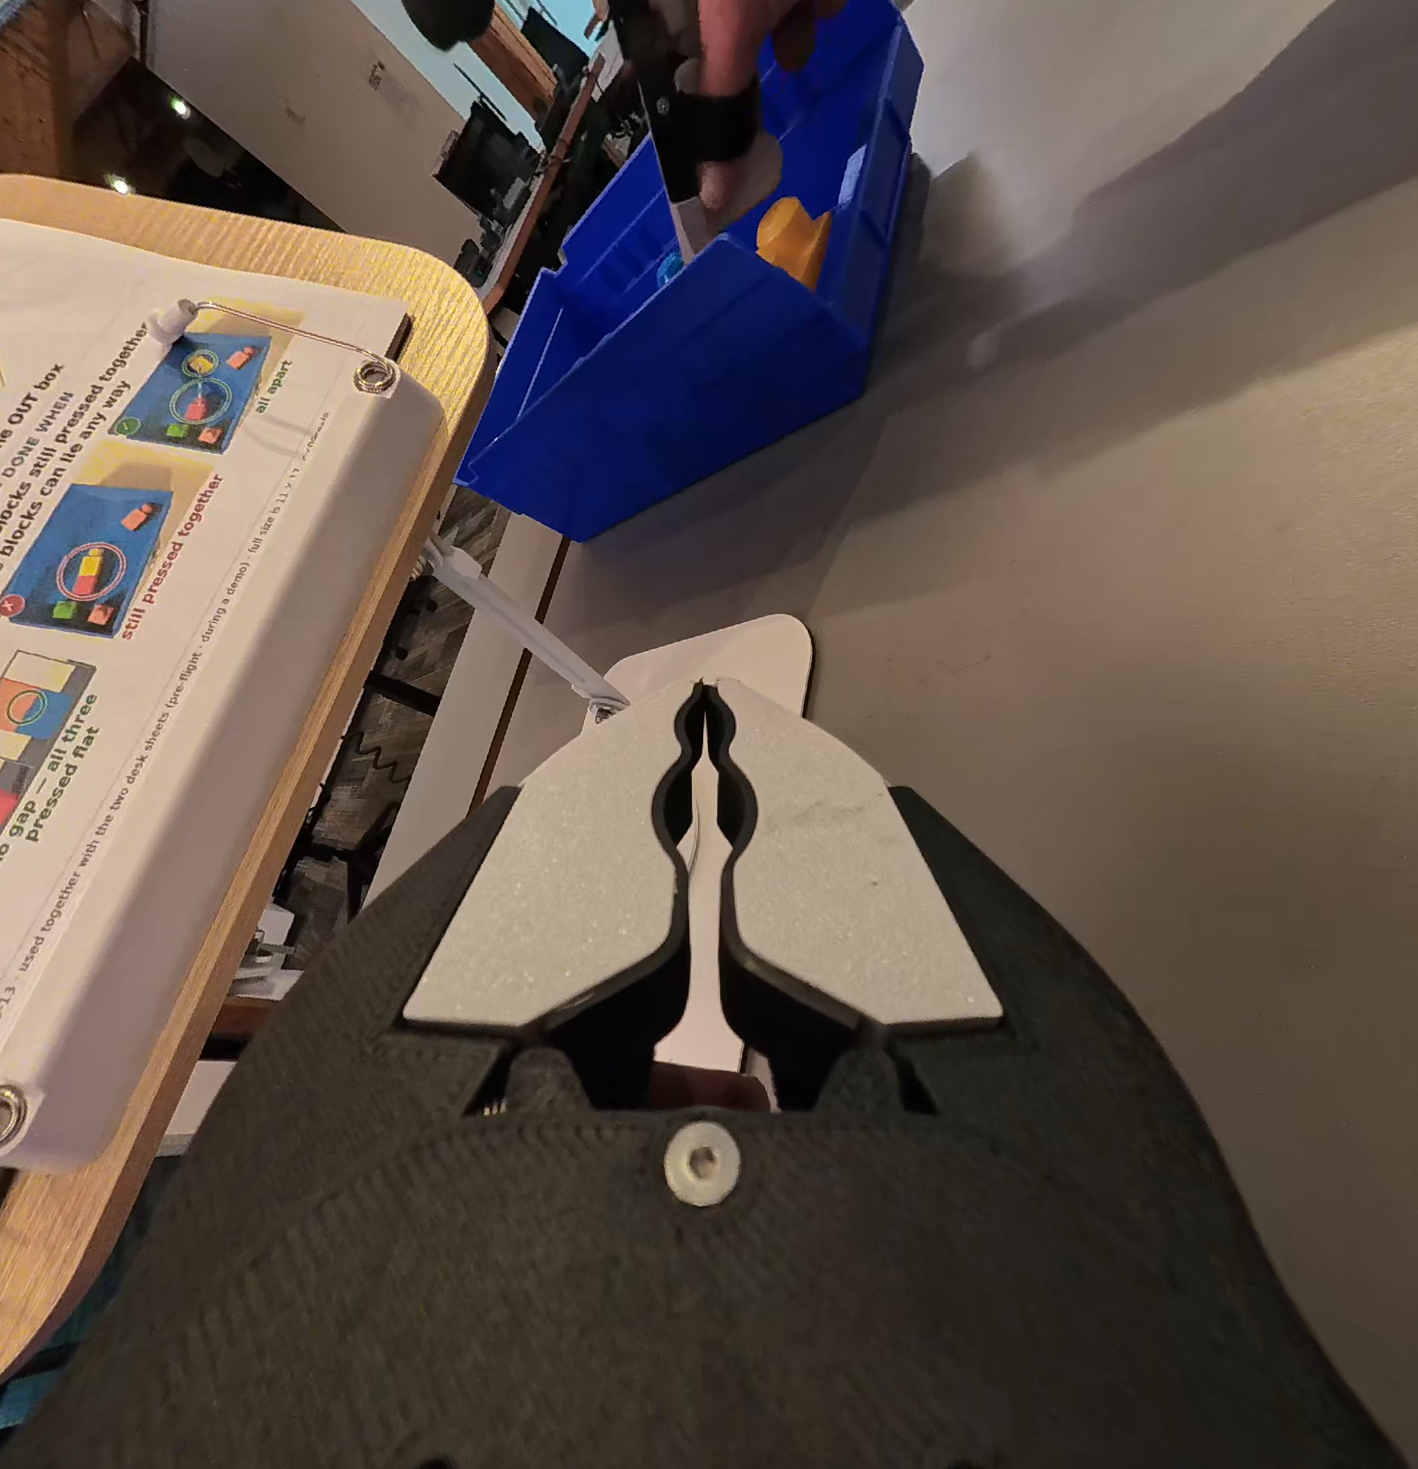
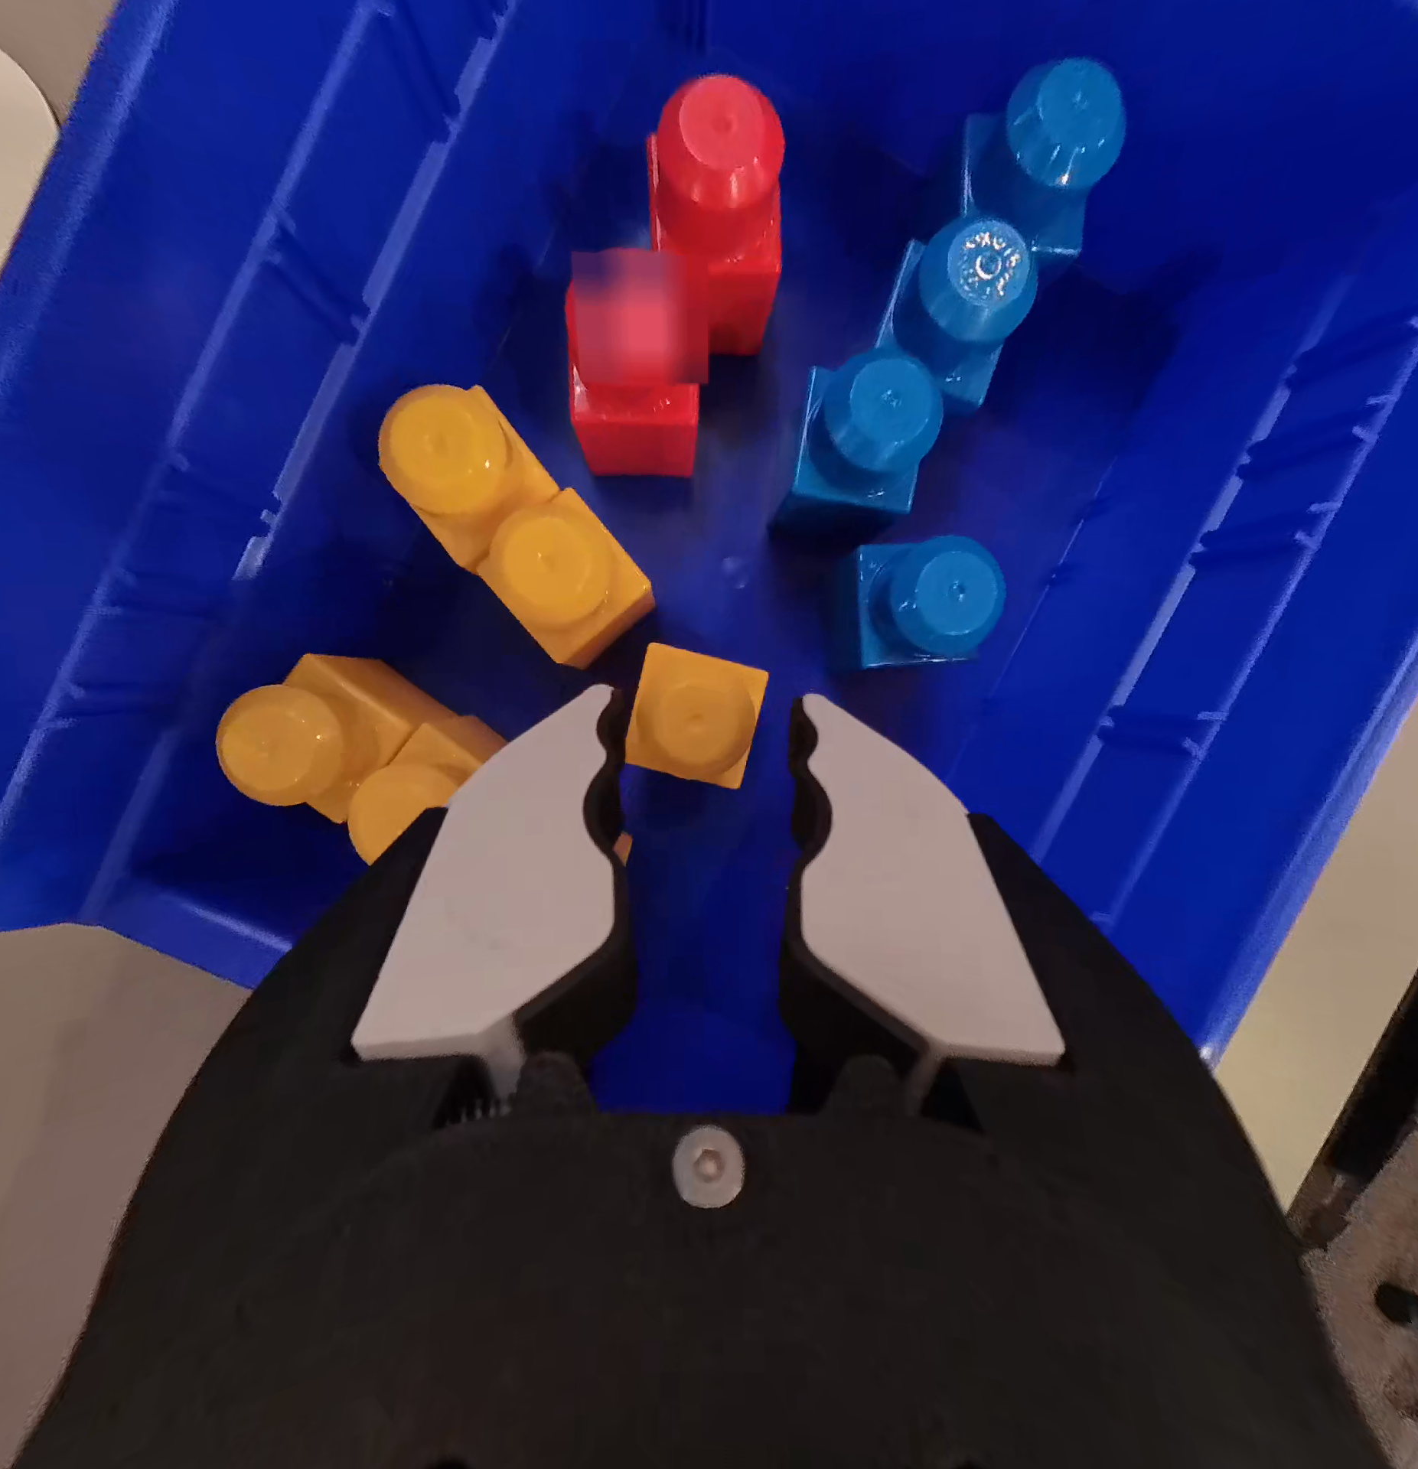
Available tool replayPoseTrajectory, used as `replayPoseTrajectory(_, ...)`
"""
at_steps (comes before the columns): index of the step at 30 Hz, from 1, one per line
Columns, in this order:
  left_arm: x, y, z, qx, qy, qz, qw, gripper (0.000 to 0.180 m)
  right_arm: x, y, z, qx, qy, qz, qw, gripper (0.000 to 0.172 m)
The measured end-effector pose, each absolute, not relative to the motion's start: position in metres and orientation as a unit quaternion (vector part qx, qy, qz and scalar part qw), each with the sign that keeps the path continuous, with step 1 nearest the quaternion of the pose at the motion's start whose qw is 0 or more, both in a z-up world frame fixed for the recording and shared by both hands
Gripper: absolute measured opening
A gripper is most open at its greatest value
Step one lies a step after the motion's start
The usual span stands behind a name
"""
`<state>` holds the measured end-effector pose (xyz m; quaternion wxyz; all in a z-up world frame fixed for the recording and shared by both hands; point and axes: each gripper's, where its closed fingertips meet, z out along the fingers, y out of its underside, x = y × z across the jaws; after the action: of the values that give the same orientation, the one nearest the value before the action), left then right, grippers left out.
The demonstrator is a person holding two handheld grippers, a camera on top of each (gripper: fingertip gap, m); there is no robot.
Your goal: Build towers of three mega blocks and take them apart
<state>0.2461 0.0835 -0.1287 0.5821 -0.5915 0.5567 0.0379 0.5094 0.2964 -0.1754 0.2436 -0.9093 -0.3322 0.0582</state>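
My right gripper is open inside the blue bin. A single yellow block stands stud-up on the bin floor between its fingertips. The left pad is close to the block and the right pad stands clear of it. Other yellow blocks, red blocks and light blue blocks stand in the bin. My left gripper is shut with nothing in it, over the grey table. The left wrist view shows the bin farther off, with the right gripper reaching into it.
A wooden board with a printed instruction sheet is at the left. A small white plate on a thin white arm lies just beyond the left fingertips. The bin's walls enclose the right gripper on both sides. About 35 cm separates my left fingertips from my right.
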Motion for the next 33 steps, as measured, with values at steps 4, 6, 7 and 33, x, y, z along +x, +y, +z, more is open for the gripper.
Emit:
replayPoseTrajectory(4, 0.246, 0.084, -0.129, -0.592, 0.557, 0.038, 0.582, 0.000, 0.508, 0.294, -0.168, -0.906, -0.334, 0.063, 0.254, 0.042)
replayPoseTrajectory(6, 0.246, 0.084, -0.129, -0.591, 0.557, 0.038, 0.582, 0.000, 0.510, 0.295, -0.163, -0.903, -0.336, 0.056, 0.262, 0.043)
replayPoseTrajectory(7, 0.246, 0.084, -0.129, -0.592, 0.557, 0.037, 0.582, 0.000, 0.511, 0.294, -0.161, -0.902, -0.336, 0.054, 0.264, 0.044)
replayPoseTrajectory(33, 0.089, 0.064, -0.034, -0.623, 0.415, 0.193, 0.634, 0.000, 0.436, 0.197, -0.082, -0.698, -0.369, 0.117, 0.602, 0.000)
